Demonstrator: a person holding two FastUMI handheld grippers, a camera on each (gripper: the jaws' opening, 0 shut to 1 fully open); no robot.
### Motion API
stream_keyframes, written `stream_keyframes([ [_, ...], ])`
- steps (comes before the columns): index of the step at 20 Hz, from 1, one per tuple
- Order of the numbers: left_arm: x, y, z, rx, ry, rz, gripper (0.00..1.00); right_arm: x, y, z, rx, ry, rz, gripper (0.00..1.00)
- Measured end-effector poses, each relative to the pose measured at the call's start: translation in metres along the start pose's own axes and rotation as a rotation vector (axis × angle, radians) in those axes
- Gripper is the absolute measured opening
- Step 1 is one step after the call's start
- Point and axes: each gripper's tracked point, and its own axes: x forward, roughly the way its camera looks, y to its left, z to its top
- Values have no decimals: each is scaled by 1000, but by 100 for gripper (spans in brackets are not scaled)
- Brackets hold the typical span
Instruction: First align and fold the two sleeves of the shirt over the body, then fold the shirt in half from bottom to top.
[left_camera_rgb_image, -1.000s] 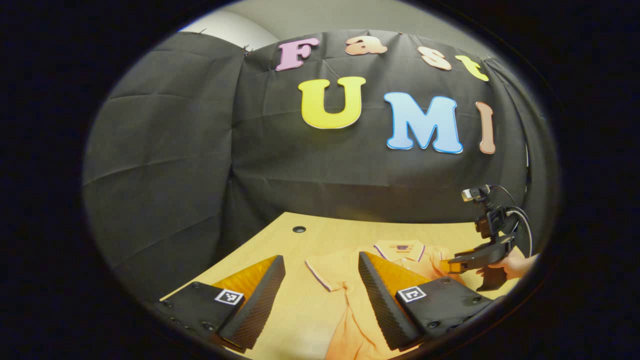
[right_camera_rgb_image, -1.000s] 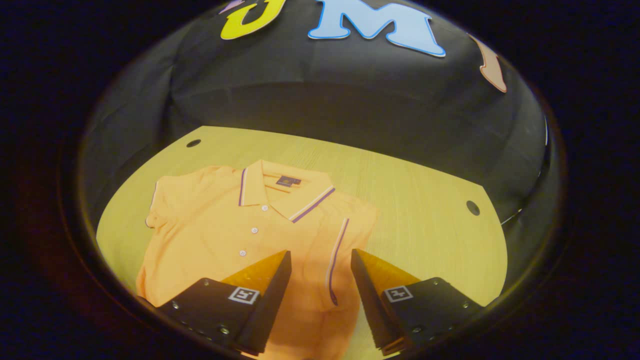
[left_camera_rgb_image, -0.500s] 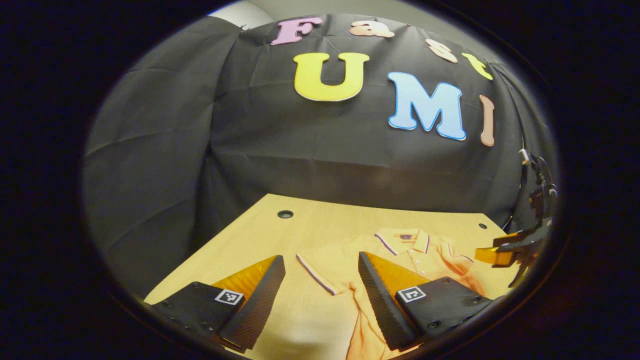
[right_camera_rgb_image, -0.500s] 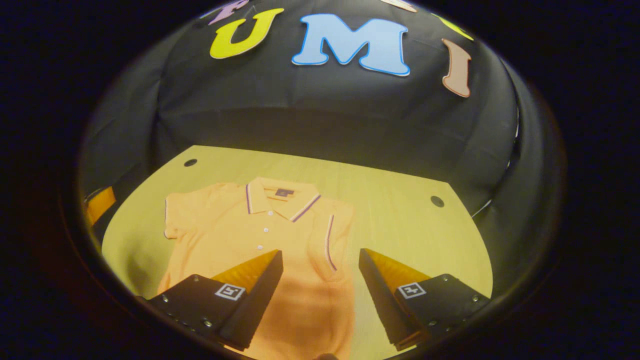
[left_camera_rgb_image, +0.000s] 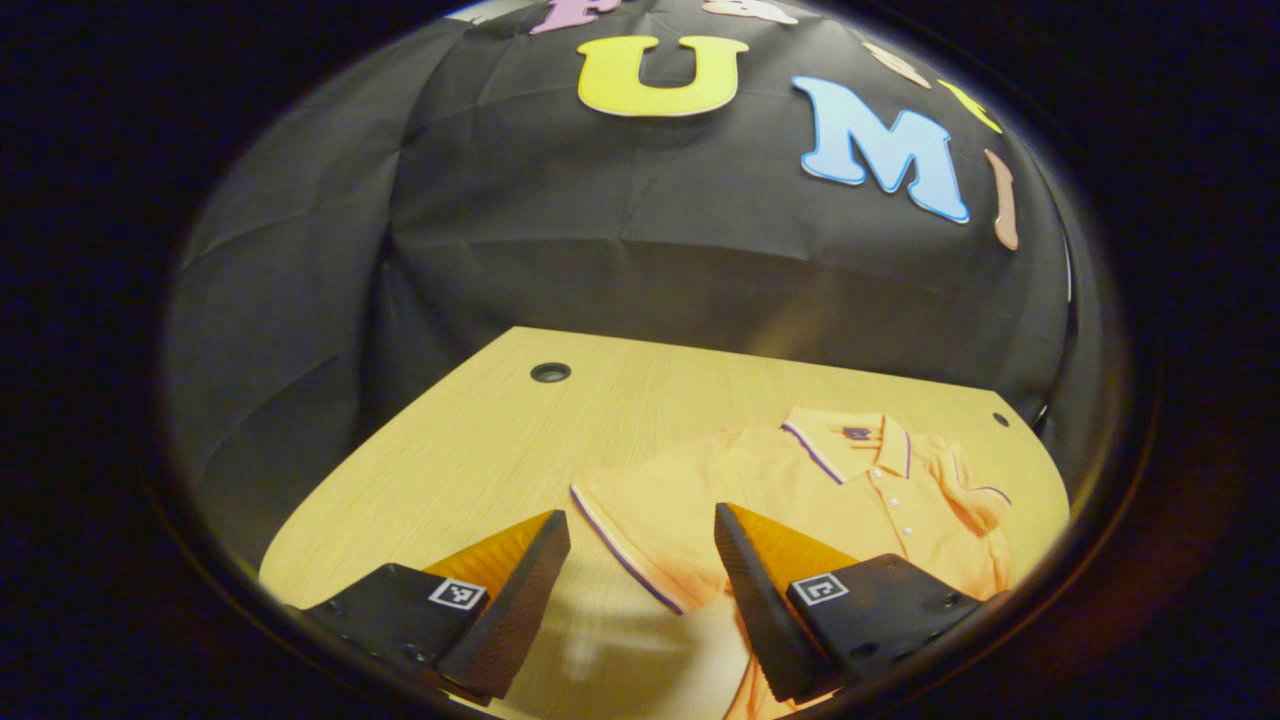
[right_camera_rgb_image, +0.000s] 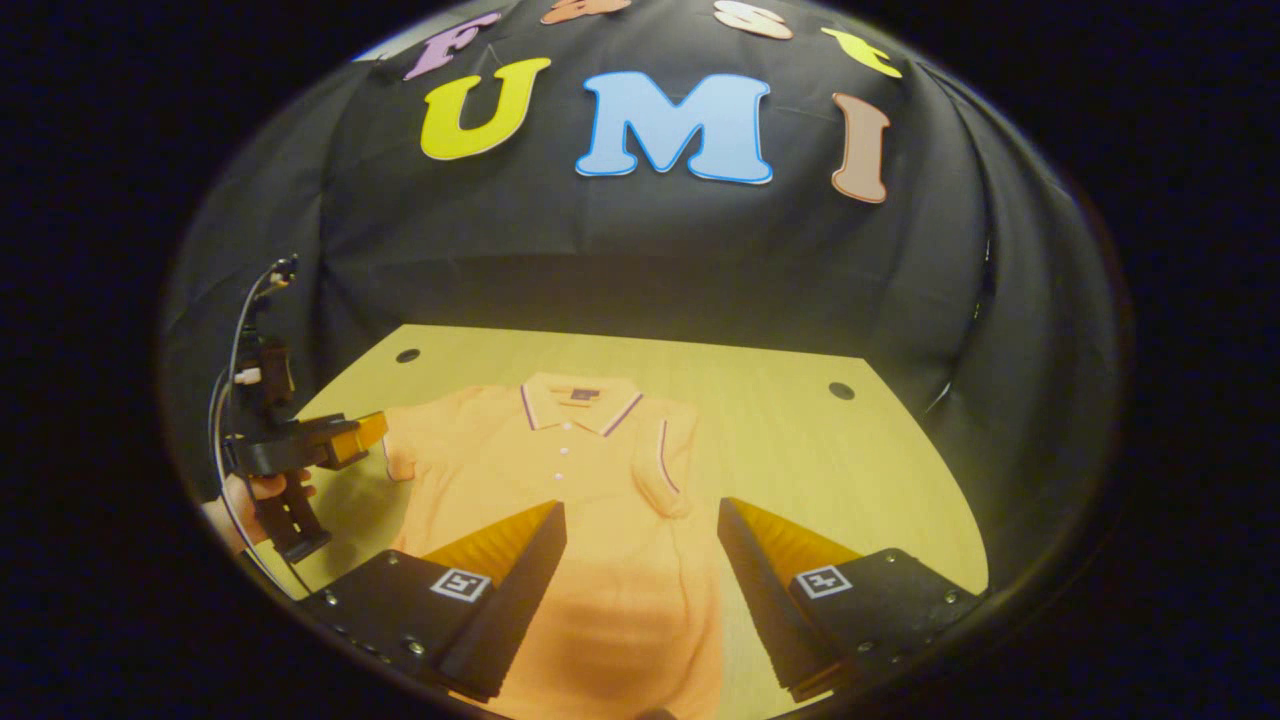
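Both jaws spread and empty, the left gripper (left_camera_rgb_image: 640, 560) hovers by the orange shirt's (right_camera_rgb_image: 560, 480) unfolded sleeve (left_camera_rgb_image: 625, 520), apparently lining up, while the right gripper (right_camera_rgb_image: 640, 550) waits above the body.

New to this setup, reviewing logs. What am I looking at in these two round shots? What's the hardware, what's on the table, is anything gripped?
No robot arm: a person holds a two-finger gripper in each hand, each carrying a fisheye camera looking along its fingers. The left gripper shows low in the left gripper view, the right gripper low in the right gripper view. That view also shows the left gripper, farther off, in a hand. On the wooden table lies an orange polo shirt; one sleeve is already folded over the body. Both grippers are open and hold nothing.
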Motion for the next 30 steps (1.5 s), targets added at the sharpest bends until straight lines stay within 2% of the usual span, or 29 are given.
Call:
stream_keyframes([
  [5,37,11,-17,5,42,44,94,-19,-2,-11,-1,22,1,95],
  [8,46,5,-24,-10,72,28,94,-28,2,-12,52,30,15,95],
  [10,52,3,-35,-32,104,33,94,-22,5,-12,47,38,26,95],
  [13,56,1,-30,-51,89,42,93,-24,11,-12,30,39,44,95],
  [14,56,2,-30,-48,89,45,94,-25,13,-13,28,41,53,95],
  [16,62,8,-38,-3,113,85,90,-25,18,-16,26,49,73,95],
  [17,62,11,-39,21,122,102,76,-25,20,-19,25,57,83,95],
  [20,61,8,-37,32,126,94,51,-27,20,-24,23,64,95,95],
  [21,61,6,-37,42,130,98,40,-27,18,-26,25,64,95,95],
  [23,63,0,-37,56,123,87,40,-26,15,-28,30,67,92,95],
  [25,66,-3,-37,72,121,83,16,-27,9,-32,35,71,84,95],
  [26,68,-4,-35,76,116,83,16,-28,6,-34,38,74,79,95],
  [27,66,-5,-35,84,117,82,7,-28,3,-36,42,78,74,95],
  [30,63,-9,-24,93,90,80,7,-27,-6,-44,50,94,54,95],
])
